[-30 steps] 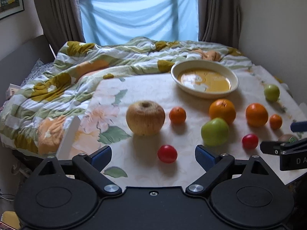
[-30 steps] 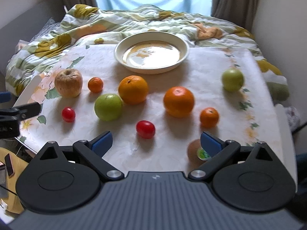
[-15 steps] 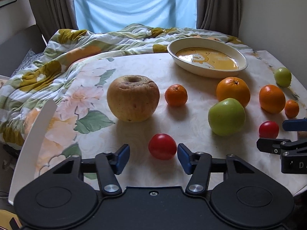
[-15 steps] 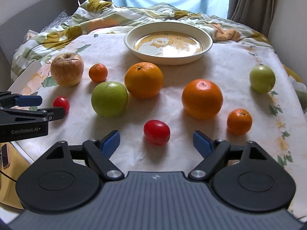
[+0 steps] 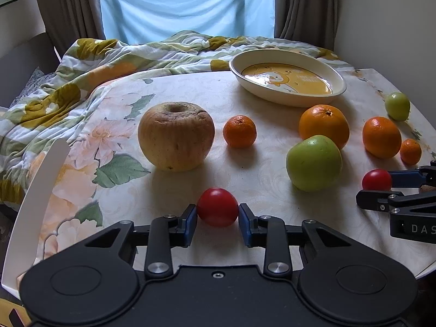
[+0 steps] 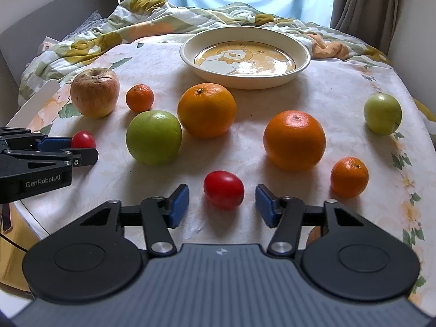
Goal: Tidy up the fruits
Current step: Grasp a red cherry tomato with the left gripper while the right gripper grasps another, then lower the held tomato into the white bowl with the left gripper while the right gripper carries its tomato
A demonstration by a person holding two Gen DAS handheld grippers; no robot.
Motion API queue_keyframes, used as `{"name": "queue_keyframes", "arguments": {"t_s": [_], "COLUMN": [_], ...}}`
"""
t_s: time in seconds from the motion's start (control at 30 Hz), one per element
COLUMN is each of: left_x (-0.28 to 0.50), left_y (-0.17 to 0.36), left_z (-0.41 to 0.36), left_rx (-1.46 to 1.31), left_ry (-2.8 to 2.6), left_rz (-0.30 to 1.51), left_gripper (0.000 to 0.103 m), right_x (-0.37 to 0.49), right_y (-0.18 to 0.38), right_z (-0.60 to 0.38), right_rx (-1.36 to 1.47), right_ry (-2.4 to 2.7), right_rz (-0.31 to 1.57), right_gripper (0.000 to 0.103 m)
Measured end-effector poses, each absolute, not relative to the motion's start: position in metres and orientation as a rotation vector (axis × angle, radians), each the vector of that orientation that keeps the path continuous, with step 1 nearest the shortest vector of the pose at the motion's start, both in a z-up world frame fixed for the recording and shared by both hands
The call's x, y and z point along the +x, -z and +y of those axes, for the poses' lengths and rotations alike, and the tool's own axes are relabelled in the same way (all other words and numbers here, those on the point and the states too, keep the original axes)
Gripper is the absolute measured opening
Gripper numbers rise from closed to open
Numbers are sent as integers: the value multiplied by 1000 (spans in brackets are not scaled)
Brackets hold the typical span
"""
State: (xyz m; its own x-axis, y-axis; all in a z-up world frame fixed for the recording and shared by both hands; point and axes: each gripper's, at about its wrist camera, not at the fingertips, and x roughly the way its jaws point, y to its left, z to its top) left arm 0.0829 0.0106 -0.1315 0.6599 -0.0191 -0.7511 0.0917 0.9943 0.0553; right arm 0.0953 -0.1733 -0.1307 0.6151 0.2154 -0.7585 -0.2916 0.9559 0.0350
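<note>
In the left wrist view, the left gripper [image 5: 218, 219] squeezes a small round red tomato [image 5: 217, 207] on the near edge of the flowery tablecloth [image 5: 259, 169]. In the right wrist view, the right gripper [image 6: 222, 204] is closing around another small red tomato [image 6: 223, 193], its blue pads [image 6: 178, 204] not touching it yet.

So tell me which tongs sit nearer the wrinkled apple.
Left. The left tongs grip a red tomato just in front of the wrinkled apple; the right tongs are beyond the big green apple, closing around another tomato.

the tomato [image 5: 217, 207] is smooth and glossy, the big apple [image 5: 175, 135] dull and wrinkled. the dish [image 6: 245, 57] shines like glazed ceramic. the tablecloth [image 6: 340, 87] looks matt, the blanket [image 5: 81, 62] soft crumpled cloth.
</note>
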Motion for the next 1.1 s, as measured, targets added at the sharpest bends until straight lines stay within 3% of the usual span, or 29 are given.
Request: {"name": "queue_keyframes", "arguments": {"t_s": [0.13, 0.2, 0.27, 0.63, 1.1], "left_x": [82, 82, 81, 78, 96], "left_y": [131, 131, 131, 113, 47], "left_z": [11, 11, 10, 6, -27], "left_rx": [91, 91, 94, 94, 98], "left_ry": [59, 55, 52, 35, 38], "left_rz": [851, 852, 851, 832, 755], "left_gripper": [36, 36, 36, 36, 36], "right_x": [95, 95, 96, 98, 107], "right_y": [131, 131, 131, 119, 60], "right_z": [-173, -172, -171, -174, -206], "right_rx": [-97, -102, -106, -92, -87], "right_ry": [-298, -303, -305, -321, -293], "right_rz": [854, 852, 849, 829, 769], "right_gripper": [64, 51, 47, 47, 46]}}
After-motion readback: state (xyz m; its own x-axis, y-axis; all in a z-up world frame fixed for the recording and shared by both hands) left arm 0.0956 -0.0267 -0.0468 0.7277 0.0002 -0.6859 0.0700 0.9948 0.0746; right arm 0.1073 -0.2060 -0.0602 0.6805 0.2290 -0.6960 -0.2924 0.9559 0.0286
